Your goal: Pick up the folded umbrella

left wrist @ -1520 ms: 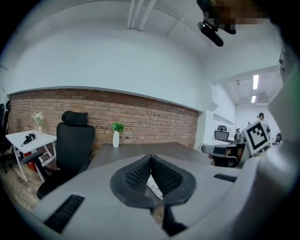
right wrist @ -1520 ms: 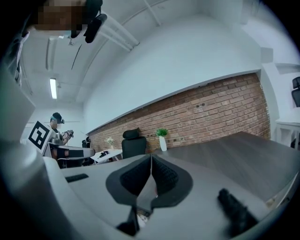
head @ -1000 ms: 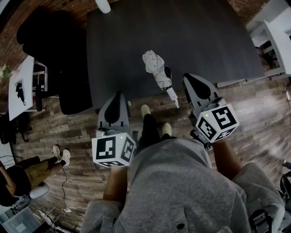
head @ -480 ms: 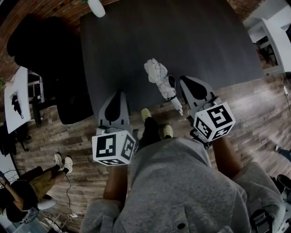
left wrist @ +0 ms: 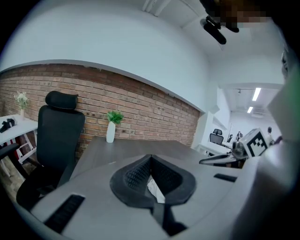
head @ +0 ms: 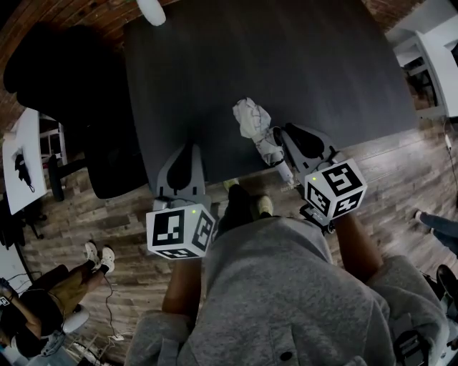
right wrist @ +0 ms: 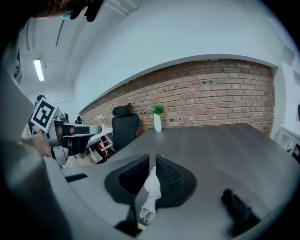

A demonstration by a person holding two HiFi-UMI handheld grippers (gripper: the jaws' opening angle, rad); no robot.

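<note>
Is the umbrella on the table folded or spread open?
Folded: the umbrella lies as a compact white bundle on the dark table, its canopy gathered along the shaft.

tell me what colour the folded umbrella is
White. The umbrella shows best in the head view.

Left tongs (head: 189, 149) and right tongs (head: 286, 133) closed, tilted down.

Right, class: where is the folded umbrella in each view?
Head view: umbrella right of centre, at the near edge of the table.
Left gripper view: only a white sliver low between the jaws, perhaps it.
Right gripper view: umbrella low centre, in the jaws' gap.
Shared landmark: the white vase.
</note>
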